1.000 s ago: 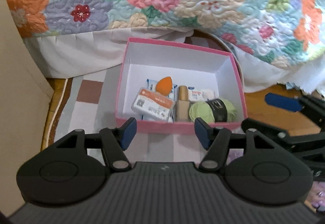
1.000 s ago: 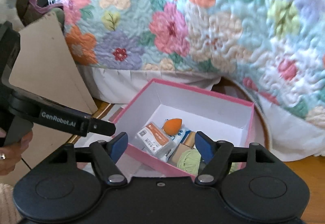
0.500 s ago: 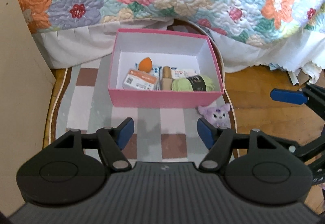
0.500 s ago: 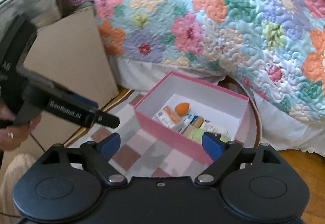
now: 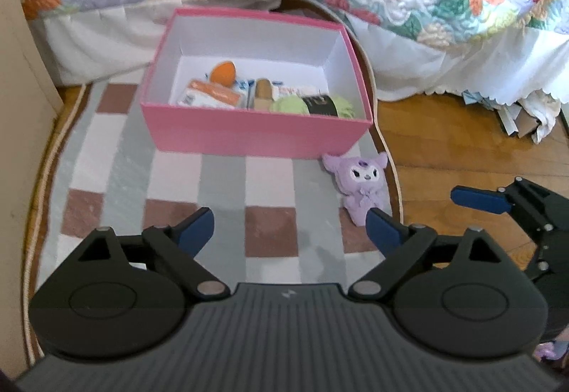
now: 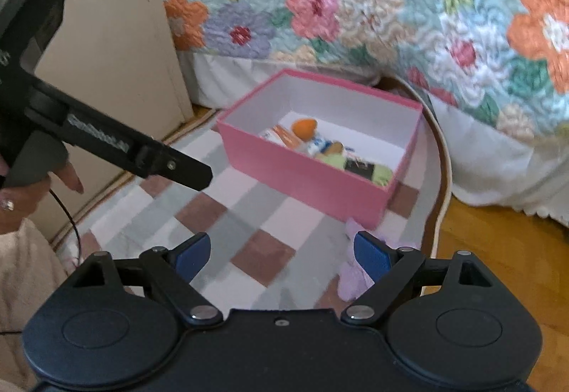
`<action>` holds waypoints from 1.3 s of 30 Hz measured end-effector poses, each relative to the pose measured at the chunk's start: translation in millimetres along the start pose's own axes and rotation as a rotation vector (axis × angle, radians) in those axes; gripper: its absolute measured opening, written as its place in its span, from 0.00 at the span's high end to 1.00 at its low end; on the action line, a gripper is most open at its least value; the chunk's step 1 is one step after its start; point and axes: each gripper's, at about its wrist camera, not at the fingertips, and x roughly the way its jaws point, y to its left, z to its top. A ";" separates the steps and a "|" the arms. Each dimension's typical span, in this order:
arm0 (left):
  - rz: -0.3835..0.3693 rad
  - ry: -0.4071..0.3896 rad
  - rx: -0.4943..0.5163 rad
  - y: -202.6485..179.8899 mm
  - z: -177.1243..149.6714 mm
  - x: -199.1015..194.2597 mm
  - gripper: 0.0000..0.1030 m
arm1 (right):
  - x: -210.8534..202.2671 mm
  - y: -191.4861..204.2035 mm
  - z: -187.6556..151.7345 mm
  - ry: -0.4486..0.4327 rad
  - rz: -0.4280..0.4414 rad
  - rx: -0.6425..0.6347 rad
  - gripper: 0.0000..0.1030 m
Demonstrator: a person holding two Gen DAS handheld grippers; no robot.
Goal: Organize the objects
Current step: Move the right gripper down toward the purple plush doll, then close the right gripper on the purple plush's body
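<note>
Open pink cardboard box [image 5: 256, 132] on the checked rug [image 5: 220, 185] already holds an orange sponge [image 5: 222, 72], a green yarn ball [image 5: 313, 105] and packets, likely sorted in. Small purple plush toy [image 5: 362, 185] lies on the rug just off the box's near right corner, probably the one item left out. Left gripper [image 5: 290, 228] and right gripper [image 6: 281, 249] both hang empty near the box's front, fingers spread wide, the right one closest to the plush, seemingly lining up to grab it.
</note>
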 end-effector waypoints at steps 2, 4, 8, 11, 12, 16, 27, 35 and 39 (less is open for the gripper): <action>-0.003 0.009 -0.004 -3.4 -4.5 13.2 0.10 | 11.3 -5.9 -10.4 0.011 -0.030 -0.001 0.12; -0.018 -0.003 0.019 -9.5 -9.1 23.8 0.12 | 23.5 -14.5 -21.8 0.025 -0.047 0.013 0.12; -0.026 -0.014 0.058 -22.2 -12.8 47.4 0.12 | 52.1 -39.7 -40.4 0.048 -0.083 0.098 0.12; -0.037 -0.011 0.043 -27.4 -13.5 66.9 0.12 | 68.1 -54.2 -59.1 -0.007 -0.126 0.177 0.12; -0.041 -0.005 0.035 -28.9 -13.7 73.8 0.12 | 72.6 -56.6 -64.8 -0.017 -0.137 0.190 0.12; -0.069 0.015 0.011 -37.3 -16.0 102.3 0.14 | 87.7 -66.7 -79.7 -0.057 -0.135 0.236 0.12; -0.080 0.002 -0.089 -42.4 -17.3 164.7 0.28 | 138.4 -74.5 -84.8 -0.010 -0.152 0.225 0.18; -0.207 0.086 -0.233 -41.8 -24.7 196.3 0.54 | 144.6 -75.4 -89.1 -0.020 -0.153 0.320 0.50; -0.239 0.082 -0.254 -39.5 -33.9 193.7 0.60 | 143.5 -61.8 -88.8 0.004 -0.175 0.254 0.54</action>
